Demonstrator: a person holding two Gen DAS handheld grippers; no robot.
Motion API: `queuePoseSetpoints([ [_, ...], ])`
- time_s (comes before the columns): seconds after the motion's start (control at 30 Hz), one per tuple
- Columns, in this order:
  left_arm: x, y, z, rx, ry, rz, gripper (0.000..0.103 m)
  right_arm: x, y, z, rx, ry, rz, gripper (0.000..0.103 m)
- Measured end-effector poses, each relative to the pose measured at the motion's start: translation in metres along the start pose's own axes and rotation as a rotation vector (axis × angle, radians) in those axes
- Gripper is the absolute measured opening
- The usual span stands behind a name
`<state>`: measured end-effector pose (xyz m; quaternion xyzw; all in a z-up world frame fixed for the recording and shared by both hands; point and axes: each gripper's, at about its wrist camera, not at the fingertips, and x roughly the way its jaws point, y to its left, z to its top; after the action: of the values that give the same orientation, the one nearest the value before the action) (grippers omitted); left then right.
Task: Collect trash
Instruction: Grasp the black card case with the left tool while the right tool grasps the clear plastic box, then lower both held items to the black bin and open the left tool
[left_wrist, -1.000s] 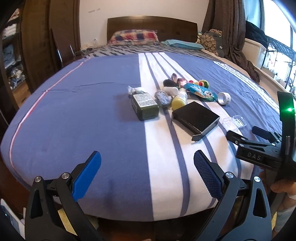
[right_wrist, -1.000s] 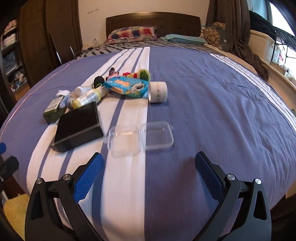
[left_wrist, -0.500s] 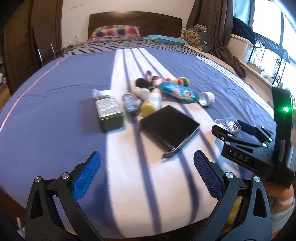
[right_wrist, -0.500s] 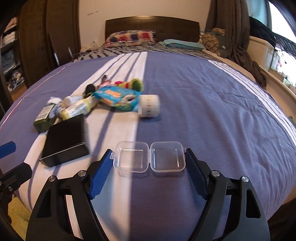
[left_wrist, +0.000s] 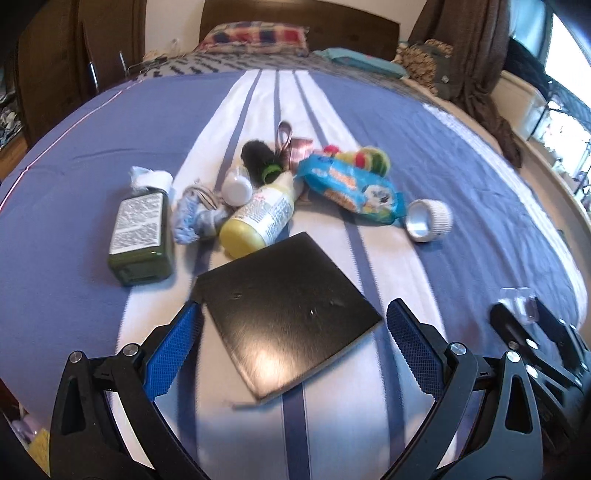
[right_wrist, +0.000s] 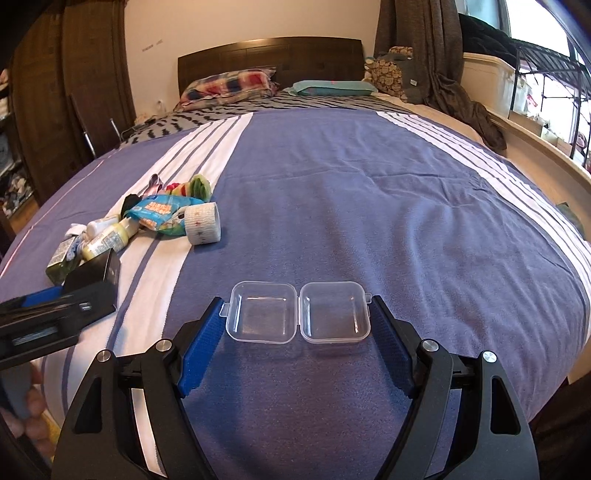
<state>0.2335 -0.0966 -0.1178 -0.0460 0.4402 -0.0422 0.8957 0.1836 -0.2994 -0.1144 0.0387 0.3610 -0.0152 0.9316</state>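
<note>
Now we have our right gripper (right_wrist: 297, 325) clamped across the clear case (right_wrist: 299, 313), one pad at each short end; its jaws have just been closing, and the case, lying open like a book, sits squarely between them near the bed's (right_wrist: 369, 184) foot edge. Gripping it end to end is, we think, the only hold such a flat, slippery thing allows, since the hinge keeps both halves level. Our left gripper (left_wrist: 291, 347) stands spread wide and empty, its pads on either side of the black box (left_wrist: 288, 314), which lies flat on the white stripe close to the foot edge; we judge that width is meant to straddle the box before squeezing. Beyond it, toward the bed's middle, the rest of the trash is heaped together: a green bottle (left_wrist: 142, 236), a yellow bottle (left_wrist: 260, 218), a blue packet (left_wrist: 351, 188) and a tape roll (left_wrist: 430, 219).
</note>
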Motion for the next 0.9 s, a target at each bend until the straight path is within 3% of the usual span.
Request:
queuePoseSetpoints([
  [0.13, 0.008, -0.001, 0.001, 0.026, -0.002, 0.036, 0.09, 0.002, 0.004, -0.001, -0.01, 0.001, 0.018, 0.078],
  [0.3, -0.002, 0.008, -0.003, 0.048, -0.01, 0.002, 0.078, 0.0, 0.013, -0.003, -0.02, 0.002, 0.024, 0.078],
  [0.63, -0.045, 0.039, -0.052, 0.098, -0.034, -0.086, 0.073, -0.022, 0.039, -0.026, -0.035, 0.032, 0.049, 0.078],
  [0.9, -0.09, 0.06, -0.081, 0.105, -0.084, -0.126, 0.073, -0.067, 0.053, -0.04, -0.027, -0.011, 0.054, 0.078],
])
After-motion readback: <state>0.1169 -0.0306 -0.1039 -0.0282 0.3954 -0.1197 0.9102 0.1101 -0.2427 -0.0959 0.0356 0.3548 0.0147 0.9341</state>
